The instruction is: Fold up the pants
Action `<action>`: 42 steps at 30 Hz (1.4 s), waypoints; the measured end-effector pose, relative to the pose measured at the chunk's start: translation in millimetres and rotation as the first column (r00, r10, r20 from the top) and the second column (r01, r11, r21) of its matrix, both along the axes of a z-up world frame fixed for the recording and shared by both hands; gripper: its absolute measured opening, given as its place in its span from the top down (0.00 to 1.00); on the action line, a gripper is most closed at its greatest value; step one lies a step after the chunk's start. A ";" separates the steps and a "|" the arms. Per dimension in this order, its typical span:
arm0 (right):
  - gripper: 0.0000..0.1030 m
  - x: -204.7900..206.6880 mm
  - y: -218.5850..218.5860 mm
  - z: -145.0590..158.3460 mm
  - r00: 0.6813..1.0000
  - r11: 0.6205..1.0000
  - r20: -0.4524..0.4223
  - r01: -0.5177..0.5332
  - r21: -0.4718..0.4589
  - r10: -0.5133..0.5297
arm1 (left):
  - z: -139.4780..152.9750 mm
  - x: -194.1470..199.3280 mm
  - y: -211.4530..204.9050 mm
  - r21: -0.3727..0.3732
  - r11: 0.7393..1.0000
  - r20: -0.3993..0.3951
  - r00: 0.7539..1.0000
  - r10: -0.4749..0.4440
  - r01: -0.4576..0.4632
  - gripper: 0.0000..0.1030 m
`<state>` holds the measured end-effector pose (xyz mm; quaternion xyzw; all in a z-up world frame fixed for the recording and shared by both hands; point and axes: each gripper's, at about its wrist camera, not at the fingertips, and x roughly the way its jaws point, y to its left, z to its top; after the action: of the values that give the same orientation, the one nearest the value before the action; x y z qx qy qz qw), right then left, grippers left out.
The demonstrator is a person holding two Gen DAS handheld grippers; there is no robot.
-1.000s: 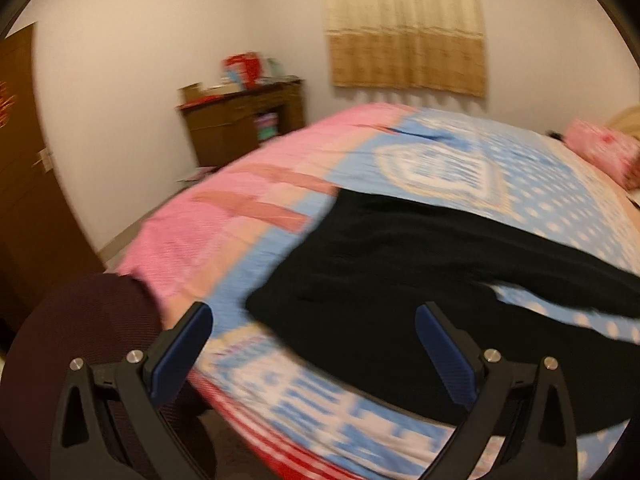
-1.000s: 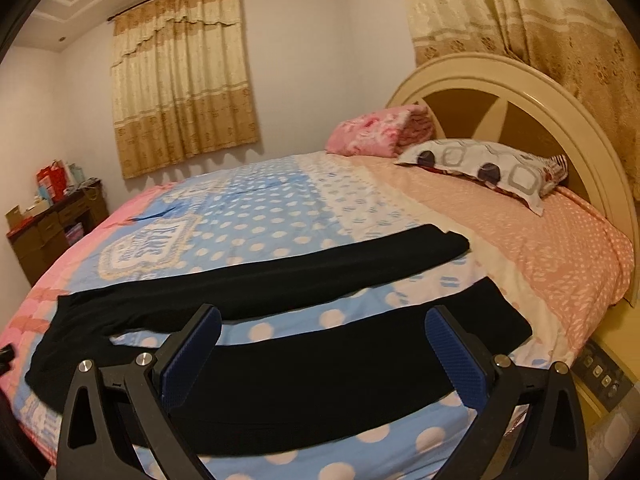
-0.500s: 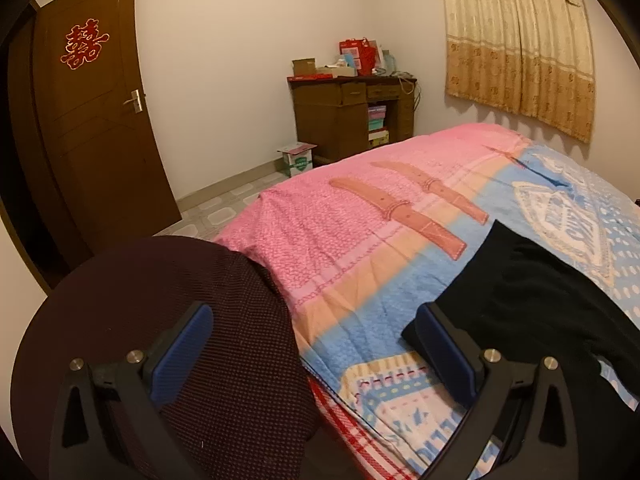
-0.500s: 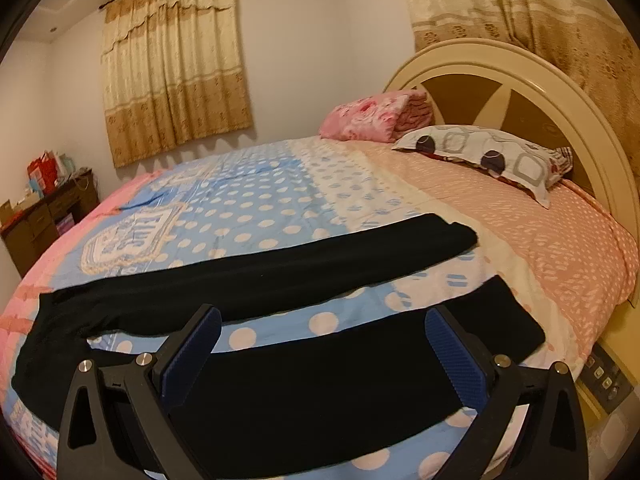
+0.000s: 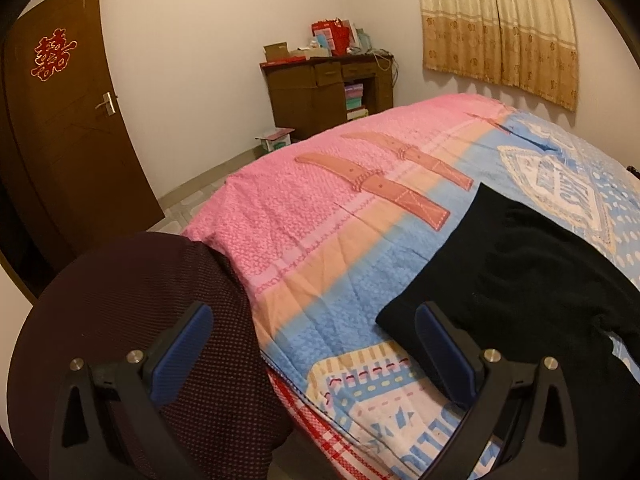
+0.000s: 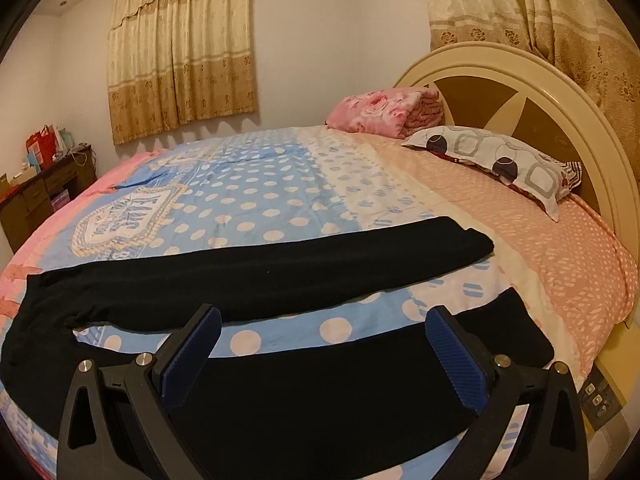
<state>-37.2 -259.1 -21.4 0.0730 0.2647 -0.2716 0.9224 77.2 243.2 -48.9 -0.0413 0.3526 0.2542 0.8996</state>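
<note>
1. Bedroom walls, a brown door (image 5: 76,128) and a cluttered wooden desk (image 5: 324,88) frame the left view; the bed (image 5: 320,216) carries a pink, blue and polka-dot quilt, with a pillow (image 6: 500,160) and a folded pink blanket (image 6: 384,112) up by the headboard (image 6: 520,80).
2. Black pants (image 6: 256,276) lie spread flat on the quilt with both legs stretched toward the headboard, well apart, and quilt showing between them. In the left view the waist end (image 5: 520,280) sits near the foot-side edge of the bed.
3. Compared with 1.0 s ago, the left view has swung away from the middle of the pants toward the door and has sharpened from blur; since 0.5 s ago it has barely shifted. The left gripper (image 5: 316,354) now hovers off the bed edge, its right finger just beside the waist corner.
4. Right gripper (image 6: 324,356) has tipped slightly lower over the near leg across the 3 frames; the pants themselves have not moved.
5. Both sets of fingers stand wide open and grip nothing; a dark dotted chair back (image 5: 160,320) sits behind the left one.
6. My reading: both hands are lining up for the first grasp, waist corner on the left and near leg on the right, so no fold has begun.
</note>
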 end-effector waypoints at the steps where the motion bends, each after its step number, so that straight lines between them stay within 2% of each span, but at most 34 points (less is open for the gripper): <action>1: 0.01 2.6 1.6 -0.5 1.000 1.000 -0.003 -0.004 -0.001 0.004 | -1.6 1.2 -0.1 0.001 1.000 -0.002 1.000 -0.001 0.001 0.00; 7: 0.01 17.5 12.7 -2.7 0.999 0.999 -0.023 -0.033 -0.010 0.033 | -8.7 9.1 -2.5 -0.021 1.000 -0.011 1.000 -0.018 0.018 0.00; 13: 0.01 25.3 25.2 -3.0 0.997 0.998 -0.035 -0.064 -0.019 0.064 | -18.1 23.1 -29.6 -0.047 0.994 -0.036 0.995 -0.096 0.095 0.00; 16: 0.01 28.2 28.7 -2.6 0.996 0.997 -0.042 -0.074 -0.029 0.073 | -18.9 31.9 -53.3 -0.022 0.988 -0.049 0.987 -0.156 0.155 0.00; 21: 0.01 29.6 29.8 -2.3 0.997 0.998 -0.040 -0.068 -0.019 0.067 | -13.1 37.2 -71.3 -0.004 0.980 -0.042 0.979 -0.201 0.201 0.00; 37: 0.01 14.0 26.5 8.7 0.997 0.997 0.000 -0.071 -0.004 0.071 | -3.3 21.5 -53.1 0.006 0.990 -0.026 0.990 -0.141 0.141 0.00; 42: 0.01 7.0 27.6 13.8 0.997 0.997 0.011 -0.072 -0.012 0.072 | -0.1 16.5 -54.5 0.012 0.988 -0.022 0.988 -0.151 0.151 0.00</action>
<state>-30.2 -231.4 -7.6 0.0598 0.2604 -0.2393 0.9335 93.7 188.7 -49.0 -0.0056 0.3623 0.1884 0.9128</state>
